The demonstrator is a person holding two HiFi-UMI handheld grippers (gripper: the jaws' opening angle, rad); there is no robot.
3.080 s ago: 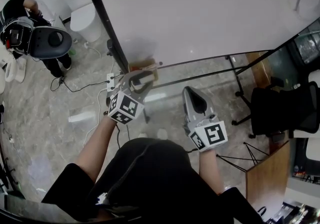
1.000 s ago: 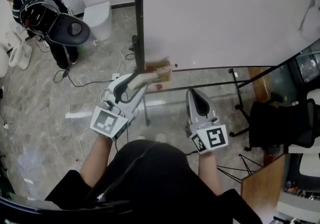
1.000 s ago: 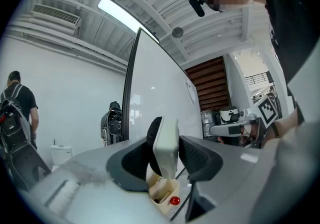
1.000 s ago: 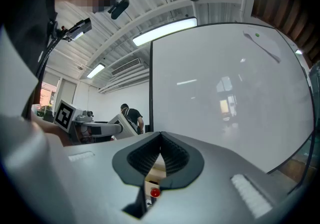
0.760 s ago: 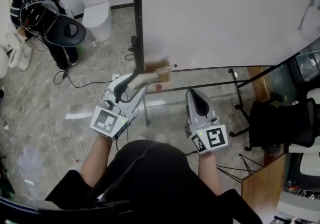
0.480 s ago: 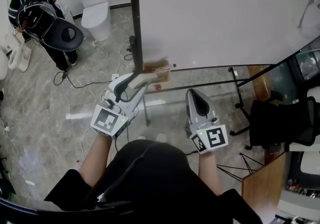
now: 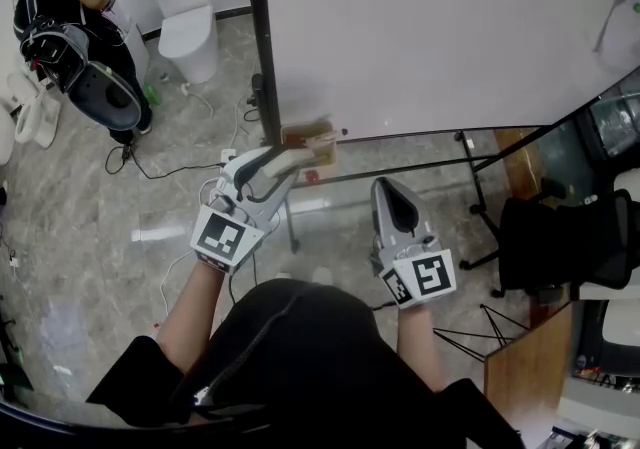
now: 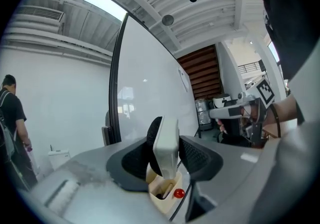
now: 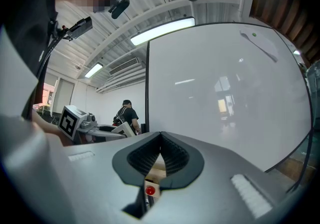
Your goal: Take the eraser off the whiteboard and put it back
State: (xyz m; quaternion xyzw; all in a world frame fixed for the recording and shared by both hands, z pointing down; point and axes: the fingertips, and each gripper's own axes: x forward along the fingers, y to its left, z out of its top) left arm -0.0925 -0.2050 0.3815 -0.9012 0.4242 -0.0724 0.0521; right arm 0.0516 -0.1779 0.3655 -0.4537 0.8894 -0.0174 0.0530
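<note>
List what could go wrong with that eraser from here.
1. The left gripper holds the eraser by one end. Much of it sticks out past the pads, so it may pivot or slip.
2. The small beige holder beneath has a red piece by it. The eraser could catch on that or miss the holder.

The whiteboard [image 7: 450, 27] is seen as smooth, glossy white, edged by a black, metal-looking frame [image 7: 255, 37]. The eraser [image 8: 166, 130] is shown with a smooth white plastic shell and a dark, felt-like backing. The left gripper [image 8: 167, 148] and right gripper [image 9: 160, 143] are finished in matt grey plastic, with black ribbed pads [image 8: 132, 160]. At nine o'clock in the head view, the floor [image 7: 80, 227] is laid in polished, stone-patterned tile. At eleven o'clock, a glossy white toilet [image 7: 185, 12] is seen.
</note>
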